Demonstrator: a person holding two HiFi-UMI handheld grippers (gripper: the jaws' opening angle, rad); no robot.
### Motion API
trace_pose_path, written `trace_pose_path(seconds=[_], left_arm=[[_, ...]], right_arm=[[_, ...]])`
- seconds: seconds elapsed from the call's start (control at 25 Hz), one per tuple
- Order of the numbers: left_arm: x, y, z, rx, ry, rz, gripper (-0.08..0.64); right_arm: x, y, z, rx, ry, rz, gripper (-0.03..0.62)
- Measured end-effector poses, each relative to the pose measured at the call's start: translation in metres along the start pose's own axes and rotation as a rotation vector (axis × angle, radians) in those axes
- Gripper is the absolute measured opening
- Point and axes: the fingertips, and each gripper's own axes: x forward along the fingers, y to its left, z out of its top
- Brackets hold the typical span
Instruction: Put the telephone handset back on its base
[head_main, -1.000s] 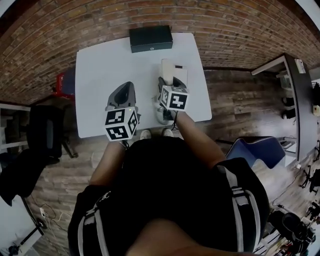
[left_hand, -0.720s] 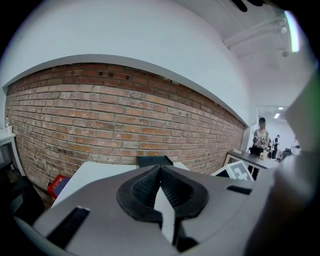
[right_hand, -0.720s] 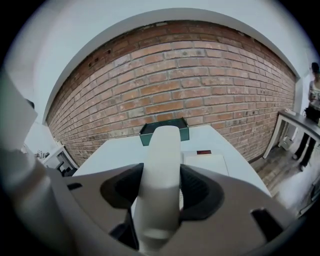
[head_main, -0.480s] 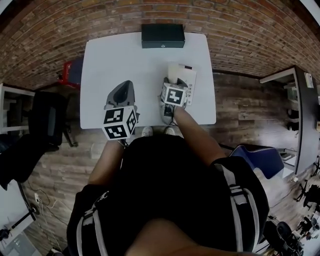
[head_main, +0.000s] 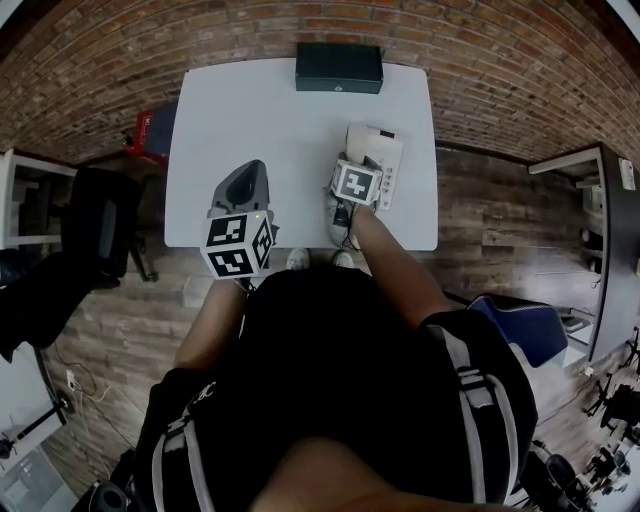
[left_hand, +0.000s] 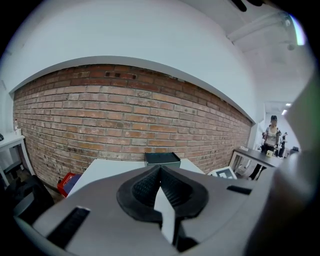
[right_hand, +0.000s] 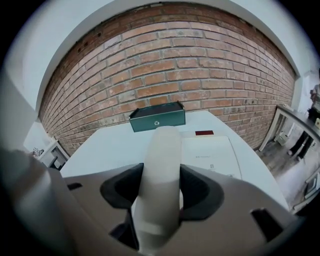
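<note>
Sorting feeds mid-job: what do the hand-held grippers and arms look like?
The left hand-held gripper and right hand-held gripper: grey shells, black ribbed pads, each with a cube of black-and-white square markers. Bare arms, black short-sleeved top with grey shoulder stripes.

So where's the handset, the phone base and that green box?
handset (right_hand: 159, 165): right gripper view, middle of its body.
phone base (right_hand: 210, 152): right gripper view, its flat top.
green box (right_hand: 157, 119): right gripper view, its front face.

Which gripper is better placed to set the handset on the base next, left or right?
Right. The right gripper is clamped on the handset, which sits right by the phone base. The left gripper is shut and empty, off to the side over the table.
</note>
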Motion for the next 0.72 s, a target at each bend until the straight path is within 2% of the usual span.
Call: trace_pose_path(seconds=[0.32, 0.56, 0.72], left_arm=[[-0.0005, 0.0011, -0.0024, -0.007, 0.005, 0.003, 0.002], [-0.0014, 0.0005, -0.0023, -0.01, 0.004, 0.0, 0.002], [-0.0027, 0.0003, -0.0029, -0.015, 0.001, -0.002, 0.002]], right_arm=[[0.0094, 0.0019, -0.0044, -0.025, -0.005, -0.016, 0.209], [0.0085, 0.0075, -0.01, -0.01, 0.033, -0.018, 0.208], [0.0092, 0.0078, -0.0071, -0.003, 0.023, -0.022, 0.209]])
